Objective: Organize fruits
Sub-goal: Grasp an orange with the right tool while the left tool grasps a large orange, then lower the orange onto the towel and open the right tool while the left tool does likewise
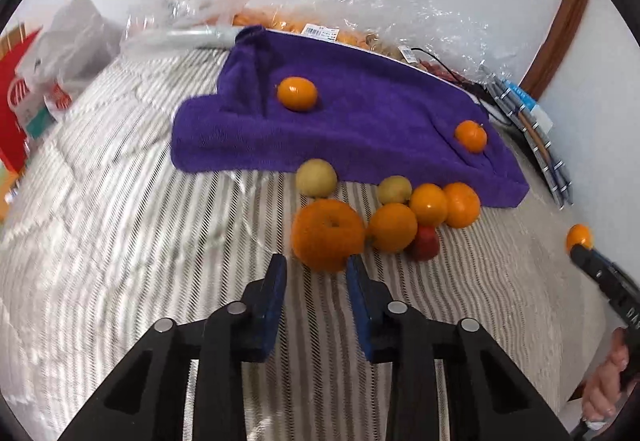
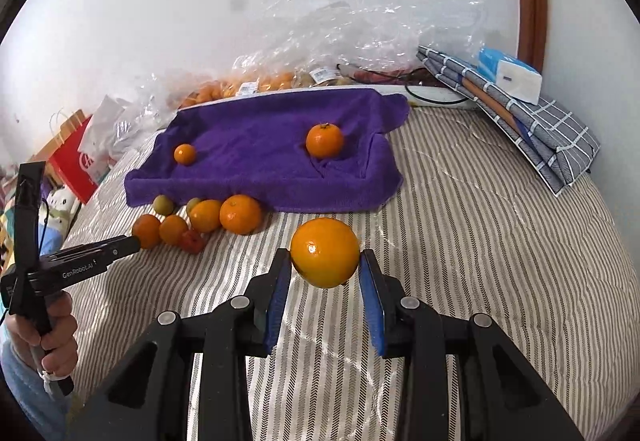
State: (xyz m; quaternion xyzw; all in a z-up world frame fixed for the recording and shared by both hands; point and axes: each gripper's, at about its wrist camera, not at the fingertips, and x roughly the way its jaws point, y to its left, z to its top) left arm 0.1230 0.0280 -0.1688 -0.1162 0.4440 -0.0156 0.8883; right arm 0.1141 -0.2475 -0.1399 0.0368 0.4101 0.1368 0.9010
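Striped bed (image 2: 480, 225); orange (image 2: 325, 252) in right gripper (image 2: 325, 269)

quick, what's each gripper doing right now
left gripper: closed on the big orange at the near end of the fruit pile.
right gripper: closed on an orange, held clear above the striped bedcover.

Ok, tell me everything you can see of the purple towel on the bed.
The purple towel is a thick, fuzzy terry cloth, deep violet, spread over the striped bedcover toward the wall. It lies rumpled rather than flat: the edges are folded or bunched up and one far corner is raised. Two oranges rest on it, apart from each other, a smaller one and a larger one. A cluster of loose fruit sits on the bedcover against its near edge. Clear plastic bags lie behind it. No claw touches it.
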